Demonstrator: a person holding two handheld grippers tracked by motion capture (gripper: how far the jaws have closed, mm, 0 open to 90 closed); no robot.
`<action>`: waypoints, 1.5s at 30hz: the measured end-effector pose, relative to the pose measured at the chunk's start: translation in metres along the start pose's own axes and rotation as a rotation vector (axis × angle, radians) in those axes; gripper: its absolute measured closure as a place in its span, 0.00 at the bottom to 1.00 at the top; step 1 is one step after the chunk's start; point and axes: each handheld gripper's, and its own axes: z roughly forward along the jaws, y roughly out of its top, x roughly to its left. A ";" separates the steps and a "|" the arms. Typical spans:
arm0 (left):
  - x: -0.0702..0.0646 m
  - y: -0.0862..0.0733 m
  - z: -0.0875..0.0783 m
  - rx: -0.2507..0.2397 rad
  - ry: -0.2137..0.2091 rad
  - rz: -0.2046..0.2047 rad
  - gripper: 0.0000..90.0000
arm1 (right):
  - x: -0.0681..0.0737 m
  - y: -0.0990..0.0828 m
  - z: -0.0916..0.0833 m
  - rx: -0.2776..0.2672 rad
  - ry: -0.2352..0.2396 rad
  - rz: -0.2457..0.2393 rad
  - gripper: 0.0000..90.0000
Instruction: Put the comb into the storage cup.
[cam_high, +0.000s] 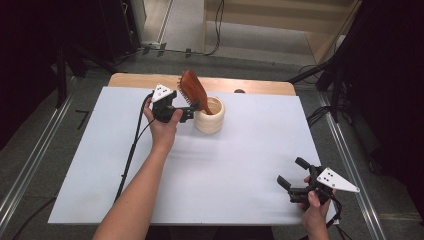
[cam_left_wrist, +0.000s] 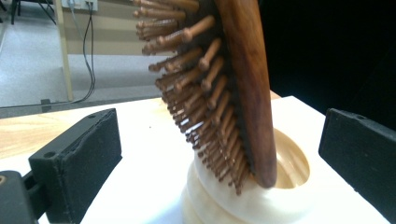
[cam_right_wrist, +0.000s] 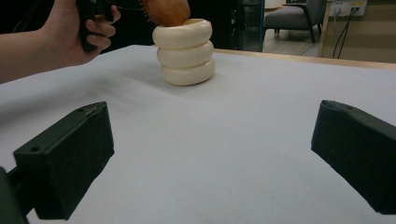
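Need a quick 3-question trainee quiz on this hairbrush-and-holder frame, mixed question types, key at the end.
1. True or false: the wooden hairbrush stands handle-down in the cream ribbed holder.
2. The left gripper is: A) shut on the brush, B) open with the brush between its jaws, C) resting flat on the table.
3. Where is the right gripper, and is it holding anything?

Key:
1. True.
2. B.
3. Near the front right corner of the white table sheet, open and holding nothing.

Hairbrush (cam_high: 192, 90) stands in holder (cam_high: 212, 121), left gripper (cam_high: 192, 111) beside.
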 end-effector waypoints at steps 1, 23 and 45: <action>0.000 -0.001 -0.002 0.005 0.000 0.003 0.00 | 0.000 0.000 0.000 -0.001 -0.001 0.000 0.00; -0.007 -0.025 -0.049 -0.013 -0.016 0.051 0.00 | 0.001 0.000 0.001 0.007 -0.005 -0.006 0.00; -0.007 -0.056 -0.095 -0.022 -0.009 0.090 0.00 | 0.001 0.000 0.001 0.007 -0.013 -0.004 0.00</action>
